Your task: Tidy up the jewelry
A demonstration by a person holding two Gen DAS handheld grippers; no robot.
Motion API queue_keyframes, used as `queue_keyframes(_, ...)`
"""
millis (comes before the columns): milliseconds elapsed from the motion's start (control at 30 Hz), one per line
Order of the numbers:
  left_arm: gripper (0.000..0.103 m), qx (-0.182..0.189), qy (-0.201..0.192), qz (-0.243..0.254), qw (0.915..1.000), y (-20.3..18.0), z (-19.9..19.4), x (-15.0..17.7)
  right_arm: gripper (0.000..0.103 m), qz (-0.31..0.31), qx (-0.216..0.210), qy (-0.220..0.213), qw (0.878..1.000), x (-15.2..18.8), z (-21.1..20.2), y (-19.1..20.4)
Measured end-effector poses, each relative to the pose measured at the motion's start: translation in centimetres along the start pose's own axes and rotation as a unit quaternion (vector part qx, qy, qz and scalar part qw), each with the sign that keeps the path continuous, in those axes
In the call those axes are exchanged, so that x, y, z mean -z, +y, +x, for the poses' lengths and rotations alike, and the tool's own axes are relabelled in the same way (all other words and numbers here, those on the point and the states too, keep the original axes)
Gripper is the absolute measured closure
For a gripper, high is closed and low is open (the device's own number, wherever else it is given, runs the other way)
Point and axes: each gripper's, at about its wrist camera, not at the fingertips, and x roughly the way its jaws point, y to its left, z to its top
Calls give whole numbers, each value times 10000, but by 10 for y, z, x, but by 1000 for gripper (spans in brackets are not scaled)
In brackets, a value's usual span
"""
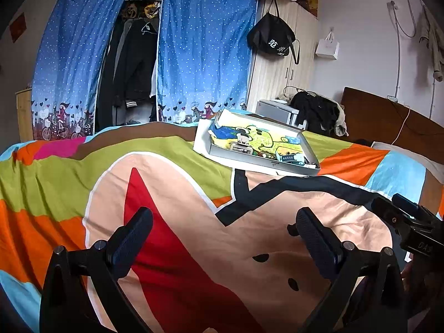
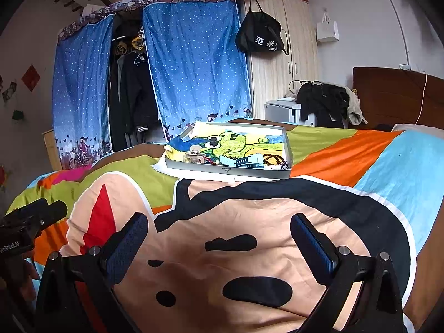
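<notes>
jewelry tray (image 2: 227,169) rests on colourful bedspread (image 2: 249,222).

The left gripper (image 1: 224,238) has its two fingers spread wide apart, with nothing between them, and it points forward at a low height. The right gripper (image 2: 219,238) stands in the same way, its blue ribbed pads (image 2: 310,245) far from each other and holding nothing. Each gripper shows at the edge of the other's view, so the two are side by side.
</notes>
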Motion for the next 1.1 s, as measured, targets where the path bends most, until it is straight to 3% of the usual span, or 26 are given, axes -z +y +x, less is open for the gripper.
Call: queue_keyframes(1100, 2, 22, -31, 125, 9999, -7, 0, 2, 0, 8, 5, 14, 10000, 0, 0, 0)
